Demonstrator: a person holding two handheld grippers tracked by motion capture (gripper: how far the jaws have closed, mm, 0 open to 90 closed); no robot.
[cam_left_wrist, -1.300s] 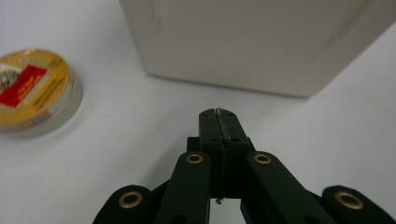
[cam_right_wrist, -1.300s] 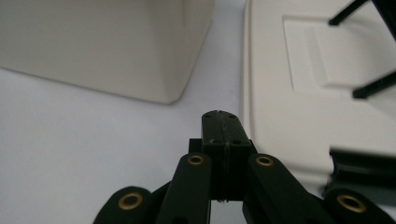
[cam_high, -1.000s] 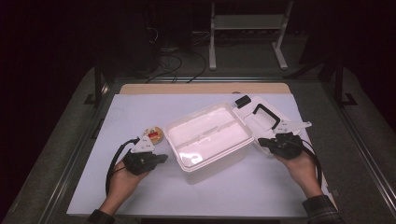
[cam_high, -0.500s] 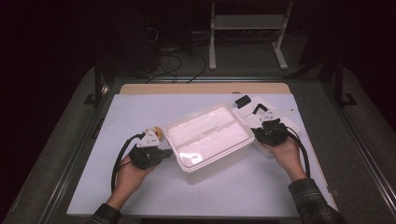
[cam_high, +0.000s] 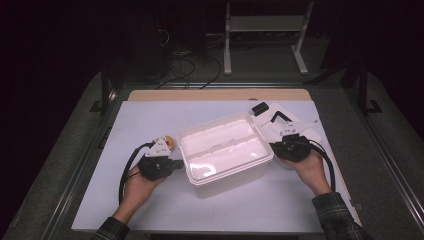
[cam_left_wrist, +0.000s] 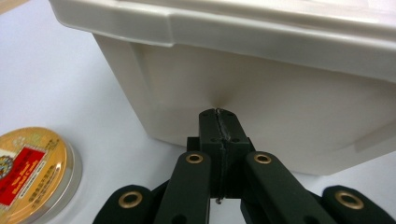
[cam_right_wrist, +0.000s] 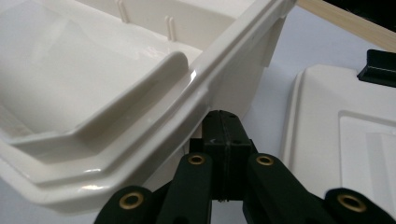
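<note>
A white open plastic bin (cam_high: 225, 150) stands in the middle of the white mat. My left gripper (cam_high: 176, 163) is shut with nothing in it, and its tips (cam_left_wrist: 219, 114) press against the bin's left wall (cam_left_wrist: 261, 107) below the rim. My right gripper (cam_high: 274, 146) is also shut and empty, and its tips (cam_right_wrist: 223, 116) sit just under the bin's right rim (cam_right_wrist: 187, 102). The bin's white lid (cam_high: 292, 127) lies flat to the right, behind my right hand. A small round gold and red tin (cam_high: 169, 142) rests on the mat beside my left gripper.
A black latch piece (cam_high: 260, 108) lies at the lid's far corner. The white mat (cam_high: 150, 120) covers a wooden board on a grey table with raised metal edges. Cables and a stand's legs lie on the dark floor beyond.
Both hands have moved inward toward the bin. The left gripper has closed in on the bin's left wall, and the right has come from nearer the table's right side up to the right rim.
</note>
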